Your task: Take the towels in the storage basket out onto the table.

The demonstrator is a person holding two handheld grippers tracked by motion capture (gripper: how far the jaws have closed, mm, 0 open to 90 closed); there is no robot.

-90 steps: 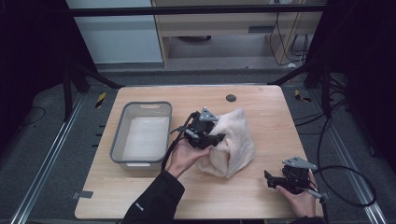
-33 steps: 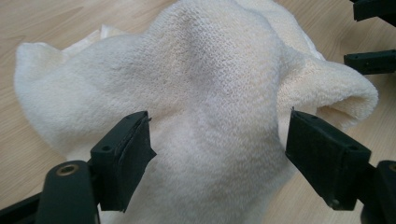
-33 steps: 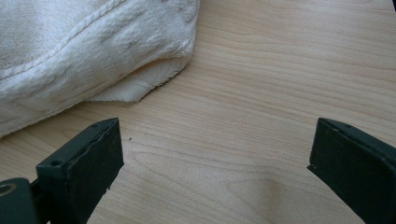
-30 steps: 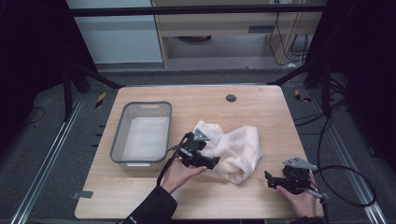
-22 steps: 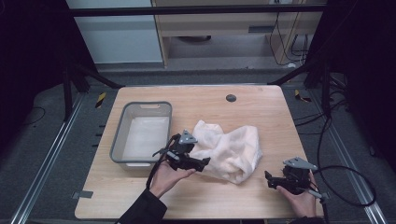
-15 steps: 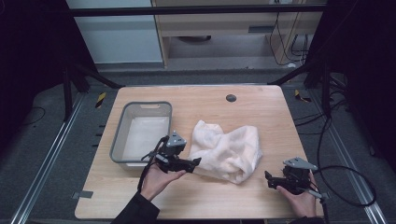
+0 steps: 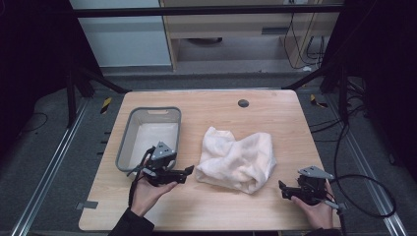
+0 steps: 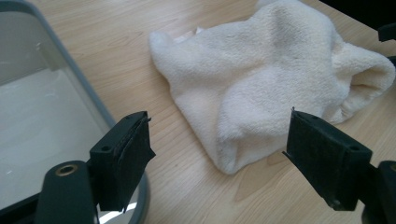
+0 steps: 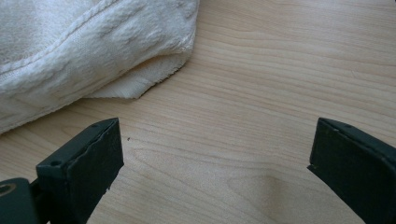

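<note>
A crumpled cream towel [image 7: 238, 157] lies on the middle of the wooden table [image 7: 216, 110]; the same towel [image 8: 275, 74] lies ahead of the jaws in the left gripper view, and the towel's corner [image 9: 84, 51] reaches into the upper left of the right gripper view. My left gripper [image 7: 189, 171] is open just left of the towel, apart from it, with nothing between its jaws; the left gripper [image 8: 219, 158] stands wide. My right gripper [image 7: 281, 189] rests open near the front right edge, pointing left at the towel; the right gripper [image 9: 215, 168] holds nothing.
A grey plastic tub [image 7: 147, 137] stands at the left of the table, its rim [image 8: 74, 70] close beside my left jaw. A small dark round hole [image 7: 243, 103] marks the table's far middle. Cables trail off the right side onto the floor.
My left gripper let go of the towel and drew back left and toward the front edge, now open. The towel settled flatter on the table. The right gripper has stayed put.
</note>
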